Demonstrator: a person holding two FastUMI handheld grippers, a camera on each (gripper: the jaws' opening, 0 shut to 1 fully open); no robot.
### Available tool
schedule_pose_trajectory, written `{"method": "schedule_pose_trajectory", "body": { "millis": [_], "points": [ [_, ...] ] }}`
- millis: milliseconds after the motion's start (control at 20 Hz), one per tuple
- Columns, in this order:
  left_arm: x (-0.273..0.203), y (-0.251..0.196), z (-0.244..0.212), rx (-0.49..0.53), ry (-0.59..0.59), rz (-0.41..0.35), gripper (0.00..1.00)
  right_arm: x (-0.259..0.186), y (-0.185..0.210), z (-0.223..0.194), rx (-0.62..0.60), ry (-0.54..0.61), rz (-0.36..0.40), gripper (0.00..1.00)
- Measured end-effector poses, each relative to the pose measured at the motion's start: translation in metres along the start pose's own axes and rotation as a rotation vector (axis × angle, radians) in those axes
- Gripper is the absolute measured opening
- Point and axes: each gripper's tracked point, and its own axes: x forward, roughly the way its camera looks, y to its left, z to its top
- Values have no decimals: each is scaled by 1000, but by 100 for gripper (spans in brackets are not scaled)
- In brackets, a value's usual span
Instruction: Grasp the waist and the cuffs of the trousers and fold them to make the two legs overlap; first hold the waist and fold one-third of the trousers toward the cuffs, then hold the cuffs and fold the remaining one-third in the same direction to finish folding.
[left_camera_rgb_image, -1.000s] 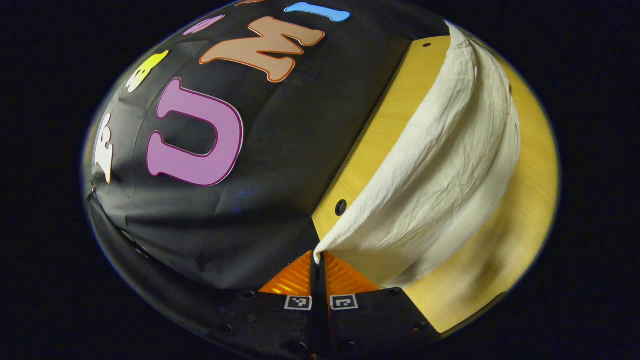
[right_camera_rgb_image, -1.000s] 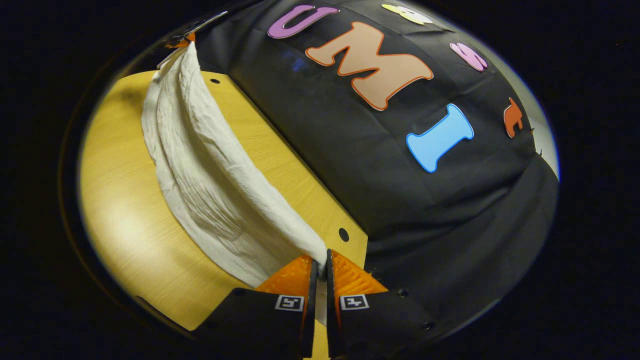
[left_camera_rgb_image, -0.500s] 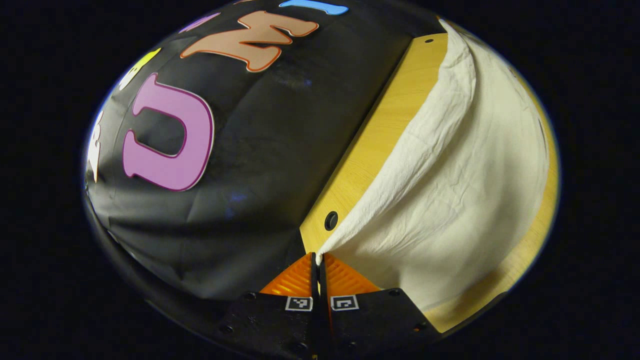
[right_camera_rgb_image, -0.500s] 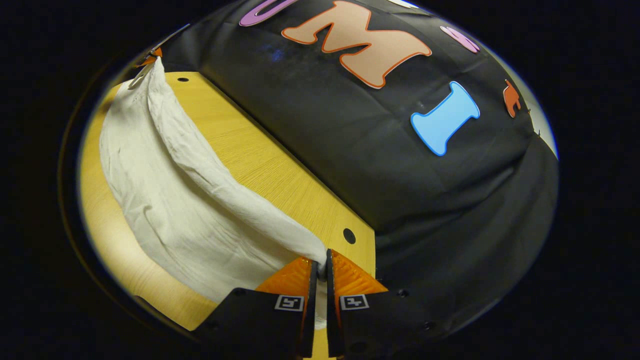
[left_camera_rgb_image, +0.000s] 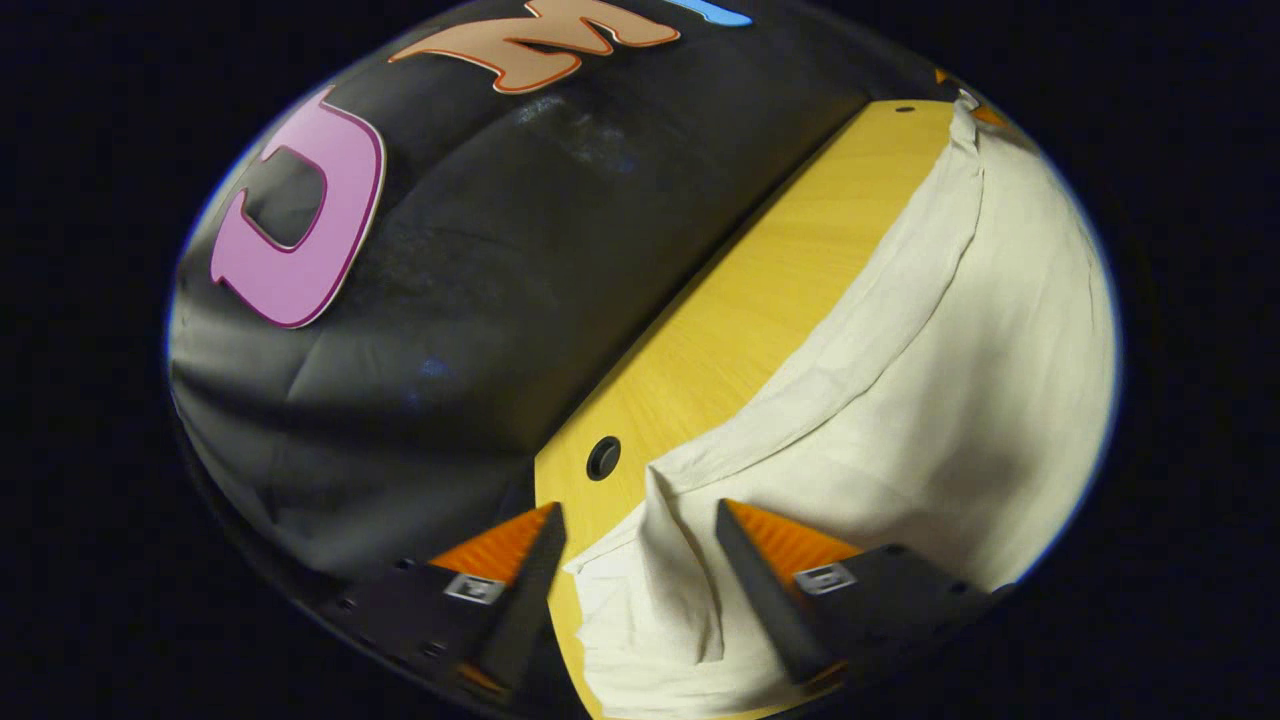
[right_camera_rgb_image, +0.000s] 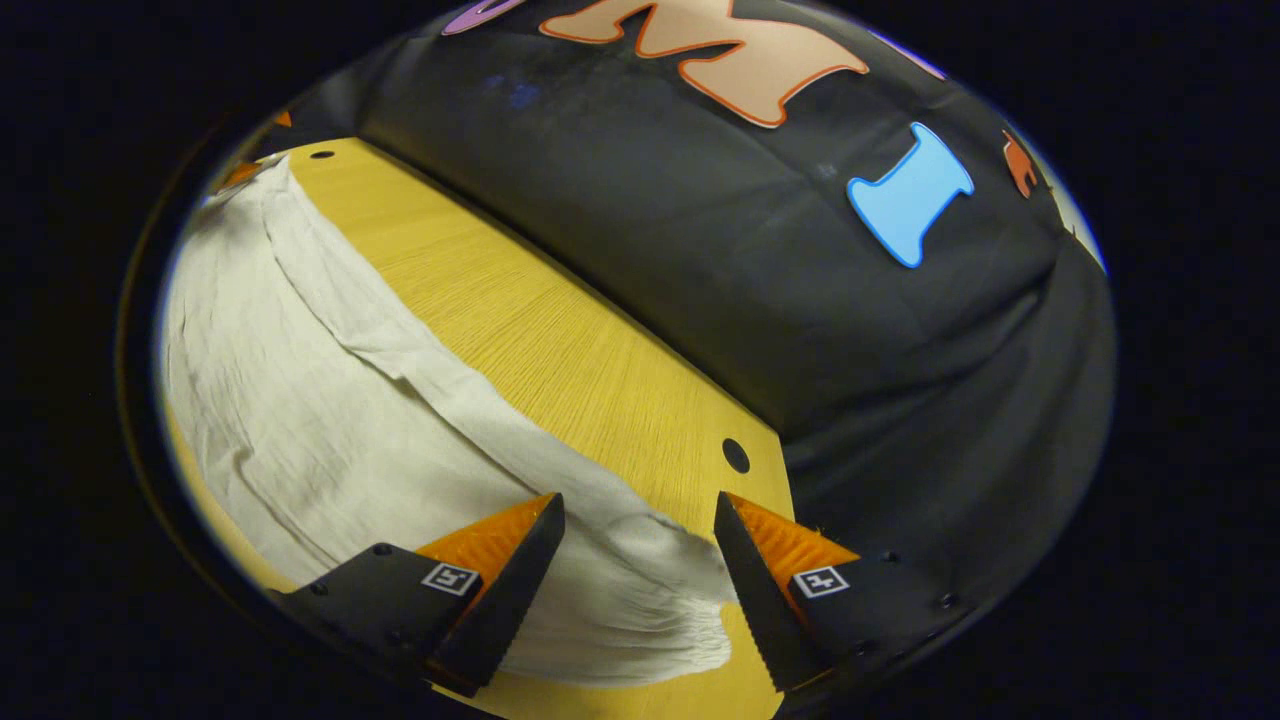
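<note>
The cream trousers (left_camera_rgb_image: 930, 400) lie flat across the frame's right on the wooden table (left_camera_rgb_image: 740, 310), seemingly laid down to set a fold. Left gripper (left_camera_rgb_image: 640, 525) and right gripper (right_camera_rgb_image: 640, 515) gape wide, holding nothing.

Wooden table against a black cloth wall

The table (left_camera_rgb_image: 760, 290) has a round hole (left_camera_rgb_image: 603, 457) just ahead of the tongs; the wall (right_camera_rgb_image: 800, 300) hangs along its far edge.

The trousers (left_camera_rgb_image: 930, 400) run off the left gripper view's right and lower edges; in the right gripper view they run off its left edge, the far end too small to tell.
</note>
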Motion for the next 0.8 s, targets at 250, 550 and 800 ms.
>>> {"method": "schedule_pose_trajectory", "body": {
  "millis": [250,550,800],
  "points": [
    [-50,0,25,-162,-28,43,95,-37,-32,-9,236,-34,-4,98],
    [-127,-10,86,-309,-126,75,95,-45,-61,-67,534,36,42,98],
    [-169,-31,136,-430,-199,60,95,-44,-65,-108,729,110,82,98]
  ]
}}
